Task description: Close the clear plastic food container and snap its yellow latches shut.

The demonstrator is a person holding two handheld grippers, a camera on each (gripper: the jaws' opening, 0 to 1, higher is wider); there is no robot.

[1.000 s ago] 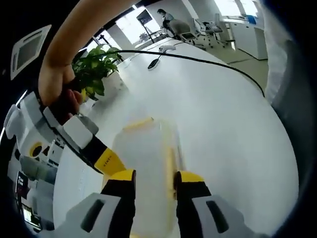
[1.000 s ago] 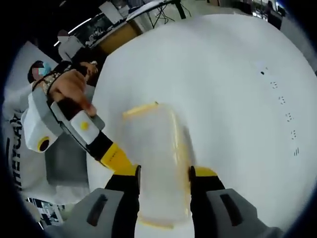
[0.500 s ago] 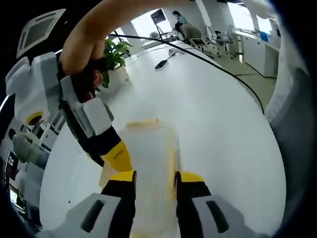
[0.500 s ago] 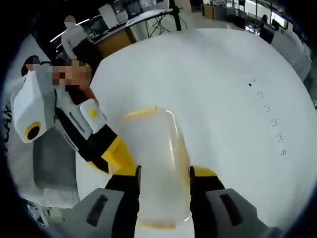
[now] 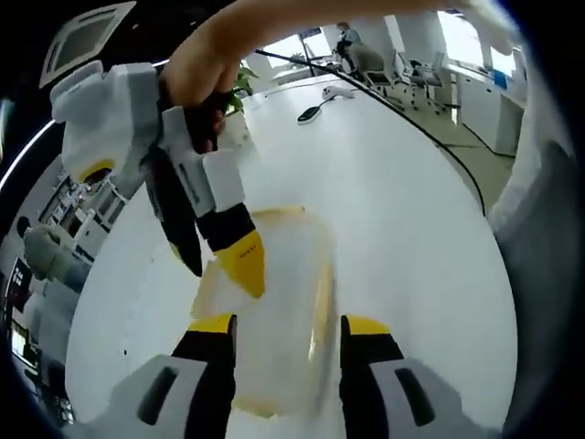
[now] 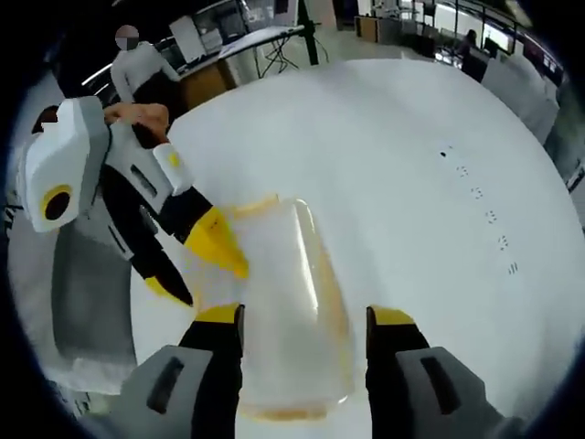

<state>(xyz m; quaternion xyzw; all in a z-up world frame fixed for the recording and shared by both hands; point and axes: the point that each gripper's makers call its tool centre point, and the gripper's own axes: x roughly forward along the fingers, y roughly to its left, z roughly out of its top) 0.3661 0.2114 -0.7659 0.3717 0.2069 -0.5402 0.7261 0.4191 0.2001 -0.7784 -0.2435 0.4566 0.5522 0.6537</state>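
Observation:
A clear plastic container with yellow latch strips lies on the white table, just beyond and between my left gripper's jaws, which stand open. The right gripper, held by a hand, comes in from the upper left, with one yellow fingertip over the container's left edge. In the right gripper view the same container lies under my open right gripper. There the left gripper reaches in from the left, fingers spread. Blur hides whether the latches are snapped.
A potted plant and a black cable with a dark device sit at the table's far side. A grey seat stands off the table's left edge. Small dark marks dot the tabletop. A person stands far off.
Both grippers' jaws have spread wider over the container. Each view's other gripper has swung in closer to the container's left edge. Both cameras have lifted and tilted a little.

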